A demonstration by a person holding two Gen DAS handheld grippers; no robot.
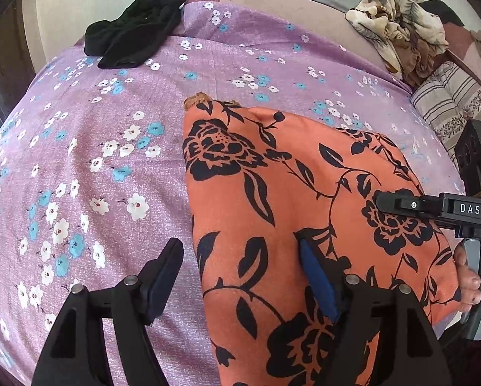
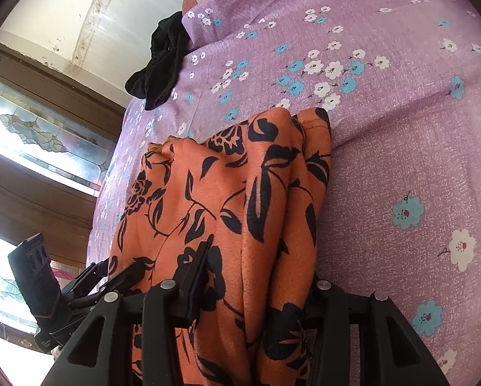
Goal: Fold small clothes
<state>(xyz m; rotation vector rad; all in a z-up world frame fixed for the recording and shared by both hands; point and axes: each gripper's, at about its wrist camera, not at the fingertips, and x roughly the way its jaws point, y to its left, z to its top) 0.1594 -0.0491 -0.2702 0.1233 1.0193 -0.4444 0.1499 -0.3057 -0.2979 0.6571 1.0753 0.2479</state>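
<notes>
Black fingers (image 1: 163, 276) of the left gripper (image 1: 240, 276) are seen spread wide in the left wrist view, released: one finger rests over the purple sheet (image 1: 79, 160), the other, with a blue pad, lies on the orange cloth (image 1: 272, 209), whose left edge runs between them without being pinched.

Only this view shows the right gripper from outside, with a hand (image 1: 472, 276) on its grip at the cloth's right side, and, far ahead to the right, a crumpled beige heap (image 1: 398, 29) and a striped cushion (image 1: 446, 103). A black garment (image 1: 134, 29) lies well ahead to the left, apart from the cloth.

In the right wrist view, the orange cloth (image 2: 227, 212) is seen bunched in folds and passing between the fingers of the right gripper (image 2: 256, 276). One finger (image 2: 195, 276) is laid against the fabric; the other is hidden beneath it, so whether the cloth is clenched cannot be told. Only here are a window (image 2: 47, 141) and a wall shown, beyond the bed's left edge, with the left gripper low at the left. The black garment (image 2: 163, 61) is seen at that bed edge.

Bare sheet (image 2: 401, 128) lies open ahead of and to the right of this gripper. Ahead of the left gripper, open sheet reaches as far as the black garment.
</notes>
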